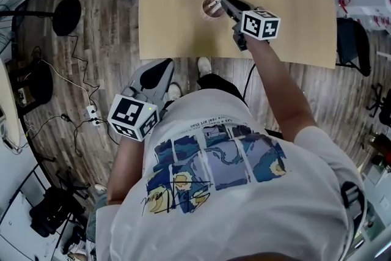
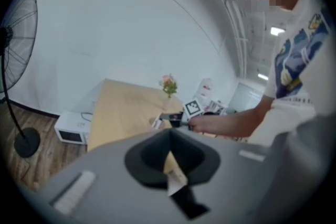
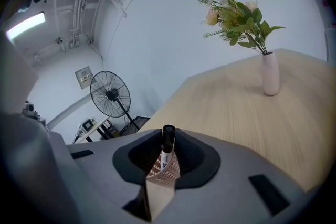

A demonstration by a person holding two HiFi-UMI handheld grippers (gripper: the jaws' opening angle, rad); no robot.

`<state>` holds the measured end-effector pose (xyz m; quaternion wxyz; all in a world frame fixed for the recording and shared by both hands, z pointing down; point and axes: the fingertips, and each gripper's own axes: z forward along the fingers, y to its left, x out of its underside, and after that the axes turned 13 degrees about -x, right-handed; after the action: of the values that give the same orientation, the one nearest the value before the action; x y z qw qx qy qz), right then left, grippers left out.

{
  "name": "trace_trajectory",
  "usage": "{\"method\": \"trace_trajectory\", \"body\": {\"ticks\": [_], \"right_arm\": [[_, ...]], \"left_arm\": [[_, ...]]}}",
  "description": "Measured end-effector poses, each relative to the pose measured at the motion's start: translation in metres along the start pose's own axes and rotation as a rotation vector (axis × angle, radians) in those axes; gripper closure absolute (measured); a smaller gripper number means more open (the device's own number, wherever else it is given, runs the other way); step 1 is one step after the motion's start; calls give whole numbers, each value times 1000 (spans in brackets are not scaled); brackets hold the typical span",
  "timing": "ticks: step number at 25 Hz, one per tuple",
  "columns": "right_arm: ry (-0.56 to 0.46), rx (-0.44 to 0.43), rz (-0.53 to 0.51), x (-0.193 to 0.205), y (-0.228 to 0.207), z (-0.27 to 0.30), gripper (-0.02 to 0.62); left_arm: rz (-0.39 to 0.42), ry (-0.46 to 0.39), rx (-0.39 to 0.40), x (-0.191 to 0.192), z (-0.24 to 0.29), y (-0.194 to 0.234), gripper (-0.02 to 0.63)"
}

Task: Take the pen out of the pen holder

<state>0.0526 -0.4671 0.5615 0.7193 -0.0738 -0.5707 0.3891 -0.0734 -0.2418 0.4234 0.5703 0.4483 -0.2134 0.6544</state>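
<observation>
Right tongs point(image 3: 167, 136) clenched on pen point(image 3: 167, 140). The pen is a slim upright stick with a glossy black cap and a white printed barrel, pinched between matte grey jaws with black recessed pads. The barrel runs down into pen holder point(image 3: 163, 169), brown with a small zigzag cut-out or weave pattern, seen through the gap under the jaw tips. In the head view, right tongs point(image 1: 222, 3) reach the round open-topped pen holder point(image 1: 211, 7) at upper centre, on a pale, smooth wood-grain worktop point(image 1: 183, 33). Left tongs point(image 2: 169, 132) clenched with nothing between them, jaws meeting in a thin seam. In the head view they sit at lower left, off the worktop, over dark plank floor point(image 1: 91, 64), with a black-and-white marker cube point(image 1: 133, 117) at the rear. A slim matte white vase point(image 3: 270, 76) with pink flowers and green leaves stands at upper right of the right gripper view, well apart from the pen.
</observation>
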Motion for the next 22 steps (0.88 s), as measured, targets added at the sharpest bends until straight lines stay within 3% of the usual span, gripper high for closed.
{"method": "trace_trajectory", "body": {"ticks": [22], "right_arm": [[-160, 64, -113, -47, 47, -44, 535]], "left_arm": [[31, -36, 78, 4, -28, 5, 598]]}}
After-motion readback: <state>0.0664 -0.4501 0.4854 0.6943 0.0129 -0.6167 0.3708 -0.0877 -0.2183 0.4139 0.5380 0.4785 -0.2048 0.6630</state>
